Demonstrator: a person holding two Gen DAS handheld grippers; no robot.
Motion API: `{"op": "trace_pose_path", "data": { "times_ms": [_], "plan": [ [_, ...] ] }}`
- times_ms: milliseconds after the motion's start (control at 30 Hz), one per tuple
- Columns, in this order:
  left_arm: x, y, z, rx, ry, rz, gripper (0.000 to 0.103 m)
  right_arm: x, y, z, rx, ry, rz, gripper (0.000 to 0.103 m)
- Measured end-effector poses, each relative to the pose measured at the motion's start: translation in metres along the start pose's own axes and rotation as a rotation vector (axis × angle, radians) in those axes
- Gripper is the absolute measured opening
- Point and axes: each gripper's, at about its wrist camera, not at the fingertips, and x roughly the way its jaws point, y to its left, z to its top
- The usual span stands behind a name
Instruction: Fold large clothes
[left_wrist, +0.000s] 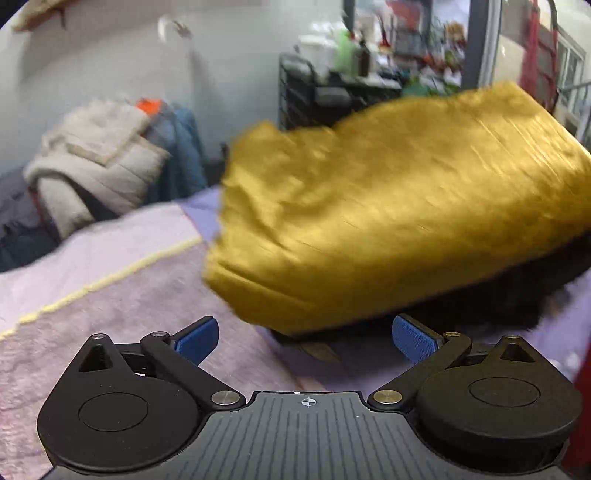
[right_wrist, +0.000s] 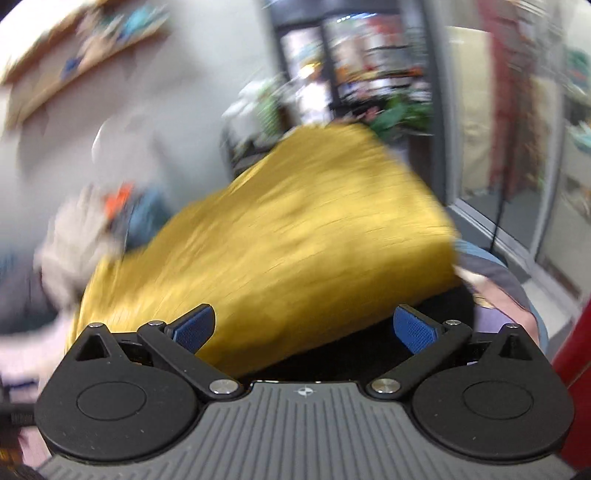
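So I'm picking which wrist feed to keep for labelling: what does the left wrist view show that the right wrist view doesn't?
Only the left wrist view shows the lilac bedspread with its yellow stripe, the black fabric under the garment's edge, and a fairly sharp white puffer jacket.

Only the right wrist view shows the wall shelf and the glass door, though it is heavily blurred.

Both show the yellow garment bunched ahead of open jaws; left gripper and right gripper hold nothing.
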Motion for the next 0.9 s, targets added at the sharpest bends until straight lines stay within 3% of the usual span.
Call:
{"op": "trace_pose_path", "data": {
  "times_ms": [67, 167, 333, 433, 567, 900],
  "plan": [
    [0.001, -0.009, 0.006, 0.006, 0.032, 0.01, 0.103, 0.008, 0.024, 0.003, -0.065, 0.054, -0.003, 0.102],
    [0.002, -0.023, 0.018, 0.097, 0.083, 0.038, 0.103, 0.02, 0.046, 0.011, -0.114, 0.139, 0.015, 0.102],
    [-0.014, -0.033, 0.038, 0.234, 0.067, 0.064, 0.103, 0.029, 0.077, 0.026, -0.258, 0.242, -0.129, 0.103],
    [-0.025, -0.031, 0.054, 0.246, 0.024, 0.08, 0.103, 0.025, 0.082, 0.032, -0.281, 0.265, -0.123, 0.103],
    [-0.028, -0.028, 0.067, 0.213, 0.023, 0.063, 0.103, 0.025, 0.089, 0.036, -0.291, 0.283, -0.107, 0.103],
    [-0.019, -0.037, 0.058, 0.244, 0.056, 0.066, 0.103, 0.033, 0.1, 0.038, -0.349, 0.284, -0.142, 0.103]
  ]
}}
